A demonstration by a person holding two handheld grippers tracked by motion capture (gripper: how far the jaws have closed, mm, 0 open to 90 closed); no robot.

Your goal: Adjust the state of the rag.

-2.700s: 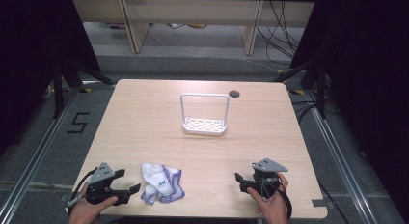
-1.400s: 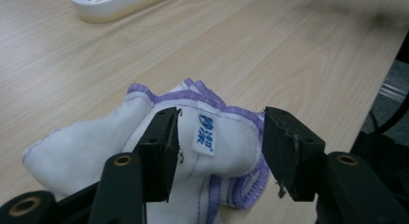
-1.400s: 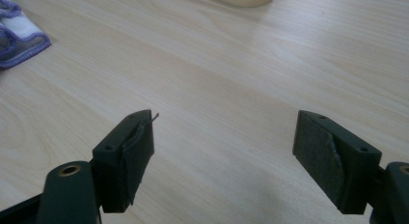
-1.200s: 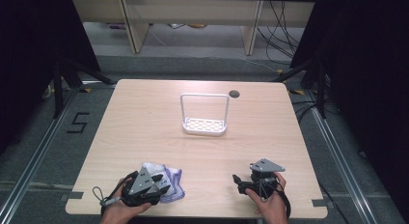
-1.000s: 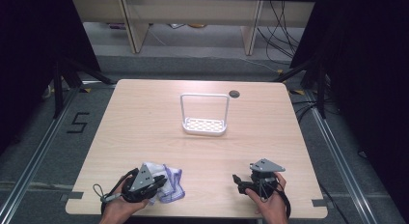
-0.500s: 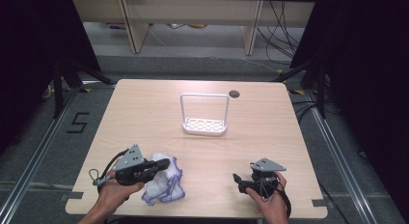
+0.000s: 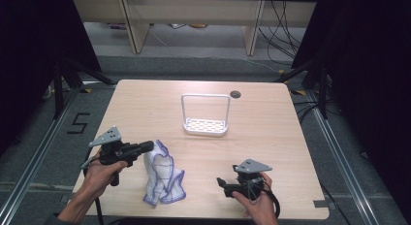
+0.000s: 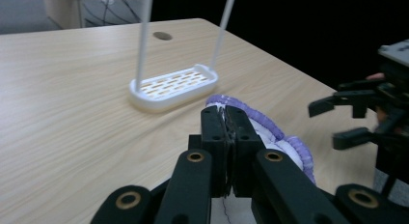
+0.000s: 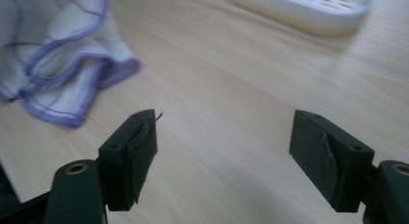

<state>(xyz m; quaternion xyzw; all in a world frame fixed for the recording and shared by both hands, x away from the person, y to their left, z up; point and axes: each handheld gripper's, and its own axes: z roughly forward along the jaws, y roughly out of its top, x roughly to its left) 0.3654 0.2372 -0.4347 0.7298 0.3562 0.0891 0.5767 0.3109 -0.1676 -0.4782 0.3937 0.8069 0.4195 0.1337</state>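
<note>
A white cloth with purple edging (image 7: pixel 162 179) lies crumpled near the table's front, left of centre. My left gripper (image 7: pixel 147 147) is shut on its upper corner and holds that corner off the table. In the left gripper view the jaws (image 8: pixel 225 119) stand pressed together with the cloth's purple hem (image 8: pixel 284 137) just past them. My right gripper (image 7: pixel 222 185) hovers open at the front right, pointing left toward the cloth. Its jaws have just closed a little and nothing is between them (image 9: pixel 226 137). The cloth (image 9: pixel 62 64) lies beyond its left jaw.
A white wire-handled rack (image 7: pixel 205 122) with a slotted base stands at the table's centre, also seen as the rack (image 8: pixel 173 86) and the rack (image 9: pixel 308 7). A small dark hole (image 7: pixel 235 94) sits behind it. The right gripper (image 8: pixel 324 122) appears in the left gripper view.
My left gripper came down on the cloth, shut on it, then rose and drew back to the left, pulling one corner up. The right gripper shifted slightly.
</note>
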